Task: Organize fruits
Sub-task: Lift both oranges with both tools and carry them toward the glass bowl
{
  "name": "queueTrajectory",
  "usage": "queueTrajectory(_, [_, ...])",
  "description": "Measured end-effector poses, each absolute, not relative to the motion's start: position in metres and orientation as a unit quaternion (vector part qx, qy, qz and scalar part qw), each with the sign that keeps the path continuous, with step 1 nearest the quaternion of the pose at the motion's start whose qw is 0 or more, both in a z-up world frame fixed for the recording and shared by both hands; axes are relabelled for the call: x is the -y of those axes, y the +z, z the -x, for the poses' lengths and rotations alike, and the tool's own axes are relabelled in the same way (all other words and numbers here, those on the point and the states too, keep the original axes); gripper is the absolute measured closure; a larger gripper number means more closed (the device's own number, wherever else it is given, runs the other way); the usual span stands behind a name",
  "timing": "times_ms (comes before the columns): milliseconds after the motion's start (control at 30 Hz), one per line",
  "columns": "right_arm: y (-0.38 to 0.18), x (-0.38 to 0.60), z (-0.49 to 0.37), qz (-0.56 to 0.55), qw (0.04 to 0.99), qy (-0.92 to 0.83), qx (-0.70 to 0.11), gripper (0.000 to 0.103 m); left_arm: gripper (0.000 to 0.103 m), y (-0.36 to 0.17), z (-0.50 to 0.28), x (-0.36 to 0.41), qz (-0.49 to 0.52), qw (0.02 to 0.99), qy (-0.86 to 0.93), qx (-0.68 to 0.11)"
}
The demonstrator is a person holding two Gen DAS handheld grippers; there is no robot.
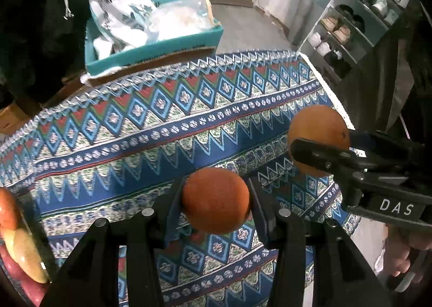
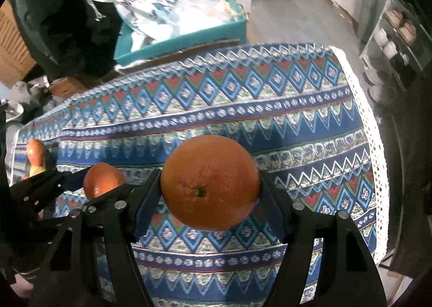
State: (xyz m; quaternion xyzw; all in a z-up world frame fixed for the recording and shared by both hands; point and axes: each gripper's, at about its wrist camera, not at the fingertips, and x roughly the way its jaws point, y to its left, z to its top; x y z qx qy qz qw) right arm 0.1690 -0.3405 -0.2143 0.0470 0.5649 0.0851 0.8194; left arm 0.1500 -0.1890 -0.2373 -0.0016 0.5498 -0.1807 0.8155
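Note:
My left gripper (image 1: pixel 215 200) is shut on a small dark orange (image 1: pixel 215 200) and holds it above the patterned tablecloth (image 1: pixel 162 128). My right gripper (image 2: pixel 210 185) is shut on a larger orange (image 2: pixel 210 182), stem end toward the camera, also above the cloth. In the left wrist view the right gripper and its orange (image 1: pixel 318 134) show at the right. In the right wrist view the left gripper's orange (image 2: pixel 104 180) shows at the left. Apples (image 1: pixel 16 242) lie at the far left on a reddish dish; they also show in the right wrist view (image 2: pixel 36 155).
A teal box (image 1: pixel 151 50) with white bags stands behind the table on cardboard. A shoe rack (image 1: pixel 359 23) stands at the back right. The table's right edge (image 2: pixel 378 161) has white lace trim. Dark clutter sits at the back left.

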Motion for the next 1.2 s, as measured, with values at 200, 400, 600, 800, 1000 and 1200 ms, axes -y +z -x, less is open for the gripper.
queueTrajectory(200, [-0.192, 0.32, -0.164, -0.039, 0.828, 0.108, -0.549, 0.033, 0.055, -0.215, -0.141, 0.177, 0.002, 0.828, -0.176, -0.533])
queueTrajectory(400, [-0.173, 0.299, -0.157, -0.034, 0.833, 0.135, -0.536, 0.033, 0.055, -0.194, -0.131, 0.161, 0.003, 0.839, -0.169, -0.517])
queueTrajectory(600, [-0.156, 0.282, -0.149, -0.027, 0.839, 0.154, -0.521, 0.033, 0.055, -0.176, -0.12, 0.143, 0.007, 0.85, -0.157, -0.503])
queueTrajectory(800, [-0.142, 0.267, -0.144, -0.019, 0.843, 0.171, -0.509, 0.033, 0.055, -0.158, -0.11, 0.127, 0.013, 0.858, -0.152, -0.49])
queueTrajectory(1000, [-0.131, 0.245, -0.137, -0.011, 0.843, 0.195, -0.501, 0.033, 0.055, -0.148, -0.098, 0.105, 0.019, 0.864, -0.142, -0.484])
queueTrajectory(1200, [-0.126, 0.223, -0.132, -0.003, 0.839, 0.216, -0.499, 0.033, 0.055, -0.143, -0.088, 0.081, 0.025, 0.868, -0.13, -0.479])
